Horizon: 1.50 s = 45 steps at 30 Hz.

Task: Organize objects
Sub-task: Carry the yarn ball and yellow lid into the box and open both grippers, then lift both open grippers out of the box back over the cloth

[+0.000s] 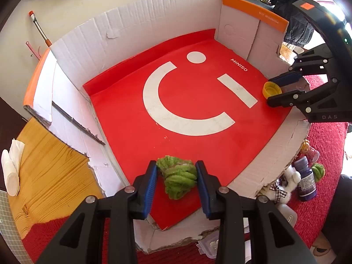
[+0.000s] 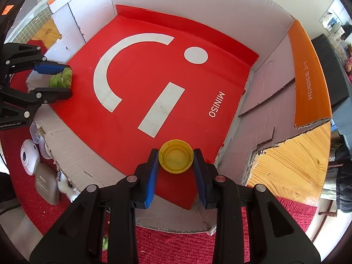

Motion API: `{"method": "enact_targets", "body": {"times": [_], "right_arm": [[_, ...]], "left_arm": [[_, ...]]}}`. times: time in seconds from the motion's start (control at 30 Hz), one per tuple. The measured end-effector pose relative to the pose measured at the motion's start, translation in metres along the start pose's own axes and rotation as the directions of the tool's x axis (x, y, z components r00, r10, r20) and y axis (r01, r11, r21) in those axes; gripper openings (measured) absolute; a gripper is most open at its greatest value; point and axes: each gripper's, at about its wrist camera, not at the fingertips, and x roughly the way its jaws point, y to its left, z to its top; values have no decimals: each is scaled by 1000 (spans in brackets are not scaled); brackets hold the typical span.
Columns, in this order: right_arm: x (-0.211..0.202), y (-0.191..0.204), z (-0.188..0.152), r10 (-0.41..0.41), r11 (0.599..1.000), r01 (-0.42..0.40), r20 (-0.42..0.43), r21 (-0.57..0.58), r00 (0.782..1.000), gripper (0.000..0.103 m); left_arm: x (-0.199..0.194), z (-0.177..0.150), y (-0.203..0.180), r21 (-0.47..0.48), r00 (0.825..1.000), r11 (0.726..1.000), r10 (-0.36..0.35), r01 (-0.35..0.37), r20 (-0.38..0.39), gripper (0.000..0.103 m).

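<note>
My left gripper is clamped on the green yarn bundle, over the near edge of the cardboard box; soft and squashy. Right gripper pinches the yellow bottle cap across its rim by the box's right wall; light, probably slippery.

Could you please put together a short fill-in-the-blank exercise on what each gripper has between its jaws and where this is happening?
1. The left gripper holds a fuzzy ball of yarn whose colour is ____.
2. The right gripper is shut on a yellow ____, its hollow side facing the camera.
3. Both grippers reach into a white cardboard box whose floor is lined with a ____ sheet printed MINISO.
4. The torn-down top edges of the box carry strips coloured ____.

Missing words: green; cap; red; orange
</note>
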Motion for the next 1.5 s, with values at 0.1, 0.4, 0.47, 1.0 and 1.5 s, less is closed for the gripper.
{"method": "enact_targets", "body": {"times": [0.1,0.4,0.47,1.0,1.5], "right_arm": [[-1,0,-3,-3,1000,3,-3,-5,1000,30],[-2,2,-6,-11,1000,11,-3,-17,1000,31],[-3,2,-7,-12,1000,12,-2,-19,1000,31],[-9,6,-6,-8,1000,8,23,-13,1000,55],[-54,3,-11,-29,997,13,206,78,978,62]], "left_arm": [[1,0,-1,0,1000,1000,-6,6,3,38],[2,-2,-3,10,1000,1000,-9,9,10,47],[2,-2,-3,9,1000,1000,-10,10,10,47],[-7,-1,0,-7,998,998,-59,60,31,59],[-50,-9,12,-67,980,992,-95,108,177,70]]}}
